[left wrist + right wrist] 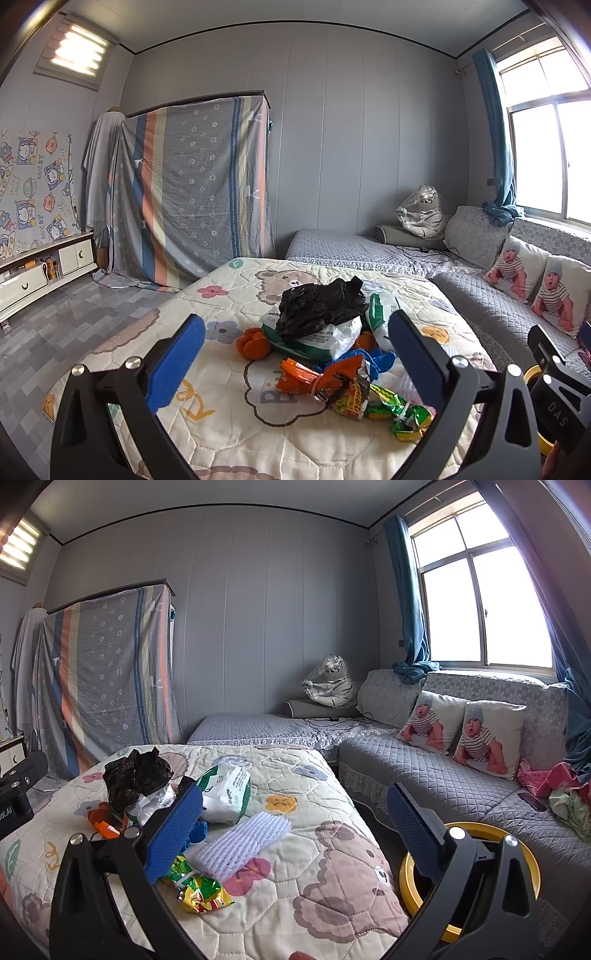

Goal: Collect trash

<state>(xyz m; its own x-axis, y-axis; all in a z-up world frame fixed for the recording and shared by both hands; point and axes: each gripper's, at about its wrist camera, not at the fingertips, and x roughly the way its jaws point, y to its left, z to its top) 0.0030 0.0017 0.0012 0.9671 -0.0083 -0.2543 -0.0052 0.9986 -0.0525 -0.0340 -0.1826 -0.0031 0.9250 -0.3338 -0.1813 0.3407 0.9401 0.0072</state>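
Observation:
A pile of trash lies on the quilted table cover (pixel 229 435): a crumpled black plastic bag (pixel 321 304), a white and green pack (pixel 325 338), orange peel (pixel 253 341), an orange wrapper (pixel 299 376), a green and yellow snack wrapper (pixel 399 410) and a blue glove (pixel 373 360). My left gripper (pixel 295 343) is open and empty, just short of the pile. In the right wrist view a white foam net sleeve (pixel 240 840) lies beside the pile, near the white and green pack (pixel 227 788). My right gripper (pixel 293 823) is open and empty above the table's right edge. A yellow-rimmed bin (pixel 469 882) stands on the floor below it.
A grey sofa (pixel 443 775) with two baby-print cushions (pixel 480 738) runs along the right, with a phone (pixel 532 801) and clothes (pixel 561 794) on it. A sheet-draped wardrobe (pixel 192 192) and a low white cabinet (pixel 40 273) stand to the left.

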